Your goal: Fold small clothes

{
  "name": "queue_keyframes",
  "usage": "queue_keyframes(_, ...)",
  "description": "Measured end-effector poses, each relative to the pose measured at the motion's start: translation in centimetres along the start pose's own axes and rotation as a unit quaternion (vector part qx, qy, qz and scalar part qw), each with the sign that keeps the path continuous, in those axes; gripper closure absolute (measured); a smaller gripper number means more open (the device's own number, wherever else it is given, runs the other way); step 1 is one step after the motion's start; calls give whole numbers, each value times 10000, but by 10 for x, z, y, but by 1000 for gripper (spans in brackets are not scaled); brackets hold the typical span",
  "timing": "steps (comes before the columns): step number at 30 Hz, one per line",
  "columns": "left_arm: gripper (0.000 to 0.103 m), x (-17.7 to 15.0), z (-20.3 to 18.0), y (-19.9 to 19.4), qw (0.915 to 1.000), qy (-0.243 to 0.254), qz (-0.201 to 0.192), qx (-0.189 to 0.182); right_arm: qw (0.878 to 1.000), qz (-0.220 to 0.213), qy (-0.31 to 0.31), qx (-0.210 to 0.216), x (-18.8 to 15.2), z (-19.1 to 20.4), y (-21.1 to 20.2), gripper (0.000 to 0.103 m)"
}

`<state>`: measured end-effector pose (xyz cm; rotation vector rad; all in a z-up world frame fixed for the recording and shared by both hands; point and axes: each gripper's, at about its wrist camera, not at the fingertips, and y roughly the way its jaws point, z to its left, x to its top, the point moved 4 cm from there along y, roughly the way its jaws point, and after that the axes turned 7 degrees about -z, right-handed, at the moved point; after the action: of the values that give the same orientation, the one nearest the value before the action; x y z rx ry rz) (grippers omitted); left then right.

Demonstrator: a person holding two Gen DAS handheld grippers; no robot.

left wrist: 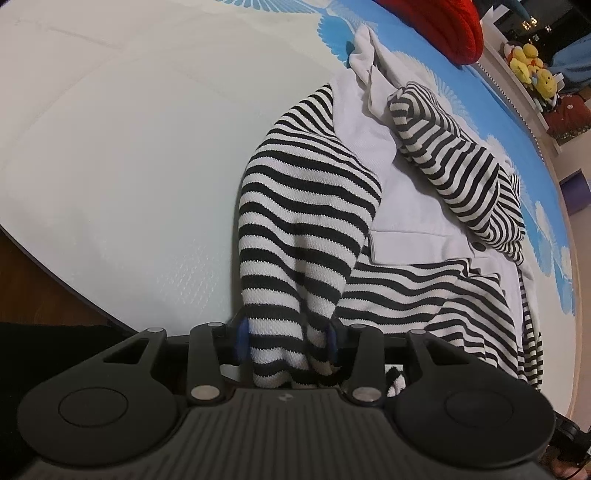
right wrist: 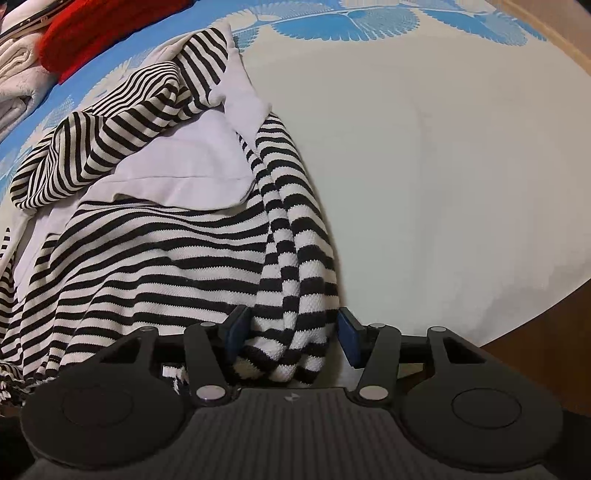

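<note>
1. Striped garment [left wrist: 306, 192]: a black-and-white striped knit with plain white panels, spread crumpled on the bed. In the left wrist view one sleeve is seen running down the near left side of the piece into the gripper, while a second striped sleeve [left wrist: 461, 166] is laid diagonally across the white panel [left wrist: 413, 206] further back. A dark button is visible on the white front. In the right wrist view the same garment [right wrist: 155, 266] is shown filling the left half of the picture, with a bunched striped fold at its right edge.

2. Left gripper [left wrist: 286, 341]: pointed steeply downward. A gathered end of striped sleeve is pinched between the blue pads [left wrist: 242, 339]; the cloth is pressed on both sides.

3. Right gripper [right wrist: 291, 339]: pointed steeply downward. The jaws are stood apart around the bunched striped fold. The left pad is touching the cloth; a slim gap is seen between the cloth and the right pad [right wrist: 349, 341], so the fold is not squeezed.

4. Bed cover [left wrist: 129, 147]: pale, with blue fan-shaped patterns toward the far edge.

5. Red cloth [left wrist: 443, 22]: lying at the far edge of the bed, well apart from the garment.

6. Yellow plush toys [left wrist: 532, 66]: placed on a shelf beyond the bed.

7. Folded white cloth [right wrist: 18, 74]: stacked beside the red item, in the right wrist view.
</note>
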<state>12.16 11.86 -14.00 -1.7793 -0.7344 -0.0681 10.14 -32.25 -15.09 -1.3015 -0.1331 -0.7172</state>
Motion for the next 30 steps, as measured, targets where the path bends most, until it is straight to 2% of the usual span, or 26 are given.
queue_keyframes(2,60,0,-1,1,10000,48,8,3,10000,-8,-15,1,0,0,0,50)
queue_keyframes(5,75,0,-4,2,9999,168,-1,-10,10000,-37,-83,-11,0,0,1,53)
queue_keyframes(10,91,0,-10,0,9994,337,-83,-54,9996,-141,-206,134,2,4,-1,83)
queue_keyframes(13,94,1,-13,-4,9990,421,-172,-53,9992,-265,-236,163,5,5,-5,91)
queue_keyframes(16,95,5,-21,-15,9971,664,-369,-90,9988,-418,-100,251,11,4,-15,93)
queue_keyframes(19,95,16,-32,-42,9935,886,-634,-325,9958,-756,36,519,25,5,-40,95)
queue_keyframes(22,96,31,-46,-79,9865,1245,-871,-616,9900,-1095,139,879,43,6,-77,96)
queue_keyframes(26,96,36,-55,-134,9765,1576,-977,-1096,9812,-1385,186,1334,53,1,-131,96)
queue_keyframes(30,96,34,-51,-174,9701,1628,-910,-1554,9731,-1505,134,1739,48,-13,-180,96)
